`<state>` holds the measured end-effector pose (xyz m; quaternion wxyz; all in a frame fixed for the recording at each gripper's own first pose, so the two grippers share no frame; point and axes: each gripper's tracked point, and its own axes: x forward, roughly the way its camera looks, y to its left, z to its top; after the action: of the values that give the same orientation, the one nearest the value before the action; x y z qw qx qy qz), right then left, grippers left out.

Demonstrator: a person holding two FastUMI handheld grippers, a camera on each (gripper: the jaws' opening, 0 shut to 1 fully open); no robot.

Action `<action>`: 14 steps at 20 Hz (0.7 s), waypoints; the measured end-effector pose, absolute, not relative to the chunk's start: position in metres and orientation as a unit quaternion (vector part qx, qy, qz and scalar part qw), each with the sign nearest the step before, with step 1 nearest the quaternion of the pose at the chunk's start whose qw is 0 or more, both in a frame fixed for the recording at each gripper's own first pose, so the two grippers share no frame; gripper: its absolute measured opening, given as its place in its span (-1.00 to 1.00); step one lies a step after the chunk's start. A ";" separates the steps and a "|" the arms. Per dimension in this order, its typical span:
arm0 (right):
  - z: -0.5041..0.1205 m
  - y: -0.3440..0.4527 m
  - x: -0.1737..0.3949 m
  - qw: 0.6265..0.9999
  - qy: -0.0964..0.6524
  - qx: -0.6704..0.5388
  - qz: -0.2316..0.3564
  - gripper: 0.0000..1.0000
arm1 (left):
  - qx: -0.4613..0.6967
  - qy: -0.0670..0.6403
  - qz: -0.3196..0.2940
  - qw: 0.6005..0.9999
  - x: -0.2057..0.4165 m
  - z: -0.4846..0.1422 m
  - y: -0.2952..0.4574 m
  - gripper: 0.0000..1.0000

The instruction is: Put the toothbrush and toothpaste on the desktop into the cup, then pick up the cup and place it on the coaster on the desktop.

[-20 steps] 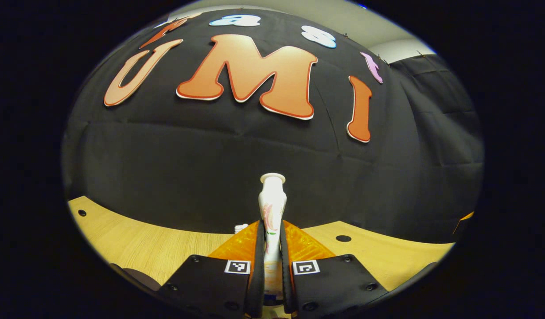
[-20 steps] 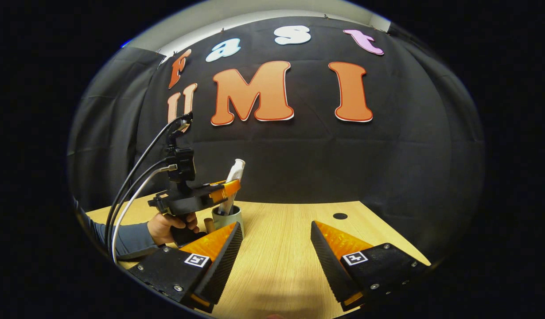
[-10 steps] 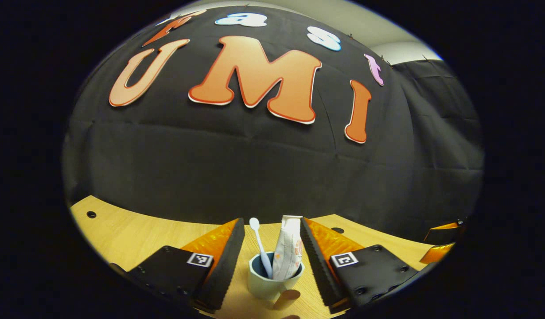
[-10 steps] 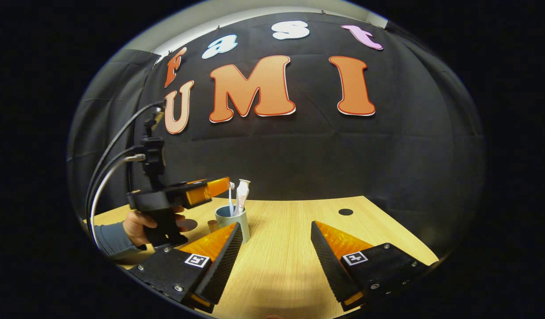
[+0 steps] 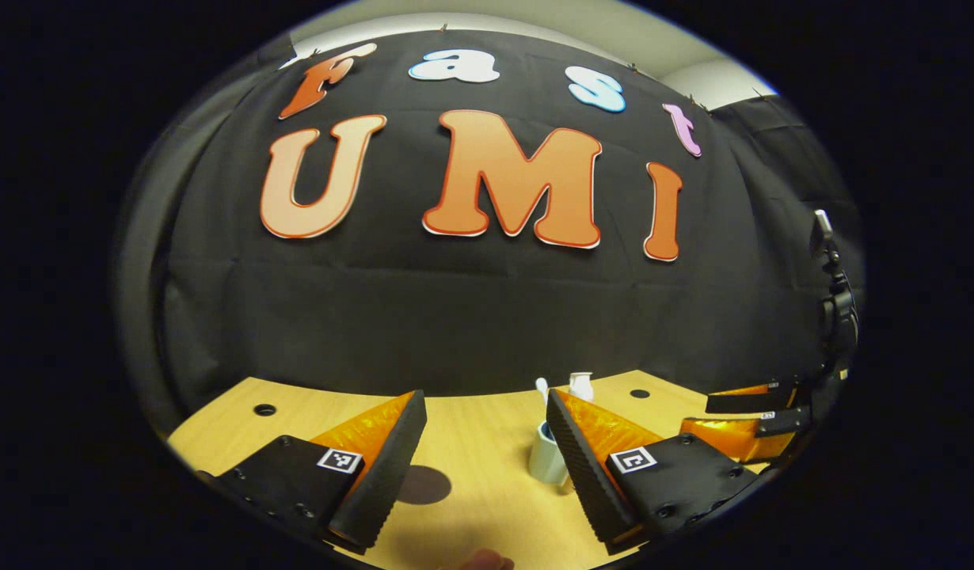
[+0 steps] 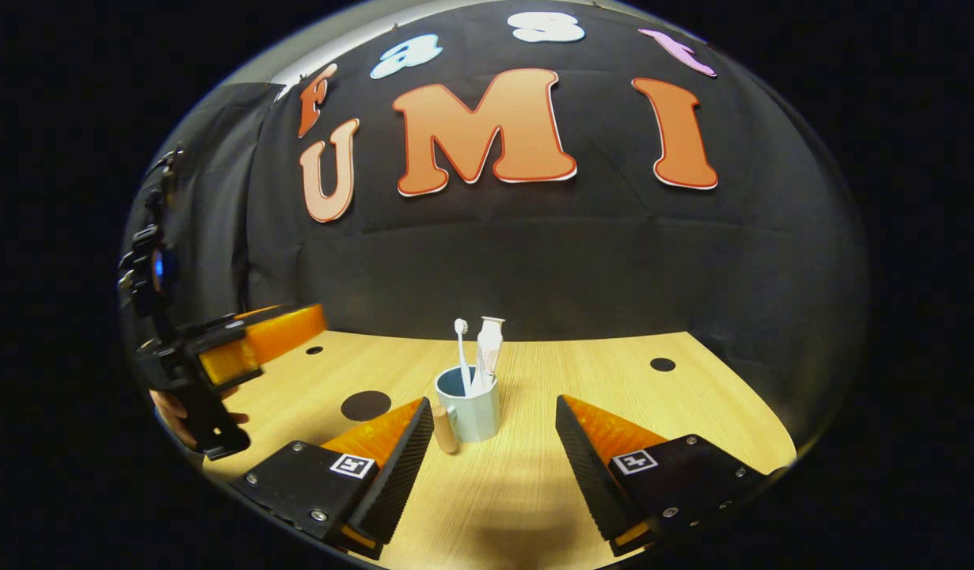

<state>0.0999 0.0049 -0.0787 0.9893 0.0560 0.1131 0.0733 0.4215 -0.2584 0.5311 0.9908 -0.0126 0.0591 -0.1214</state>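
Both grippers spread wide, empty; pale blue cup upright, holding white toothbrush, toothpaste.

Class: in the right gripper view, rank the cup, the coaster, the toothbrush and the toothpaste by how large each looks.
1. cup
2. coaster, a flat dark disc lying farther off, so unsure against the cup
3. toothpaste and toothbrush: unranked, both partly hidden inside the cup
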 end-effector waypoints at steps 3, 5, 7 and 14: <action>-0.081 0.026 0.112 0.986 0.146 0.045 0.074 0.86 | -0.004 0.066 -0.095 0.993 0.394 0.537 -0.222 0.95; -0.084 0.034 0.118 0.983 0.164 0.035 0.069 0.87 | 0.004 0.066 -0.075 0.995 0.379 0.541 -0.200 0.95; -0.090 0.042 0.124 0.980 0.185 0.033 0.064 0.87 | 0.012 0.066 -0.062 0.996 0.364 0.544 -0.184 0.95; -0.120 0.056 0.149 0.960 0.268 0.058 0.060 0.85 | 0.007 0.084 -0.028 0.996 0.325 0.532 -0.144 0.95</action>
<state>0.1490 0.0559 -0.1200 0.9597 0.0580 0.2684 0.0603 0.3246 -0.1443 0.5320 0.9961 0.0074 0.0835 -0.0283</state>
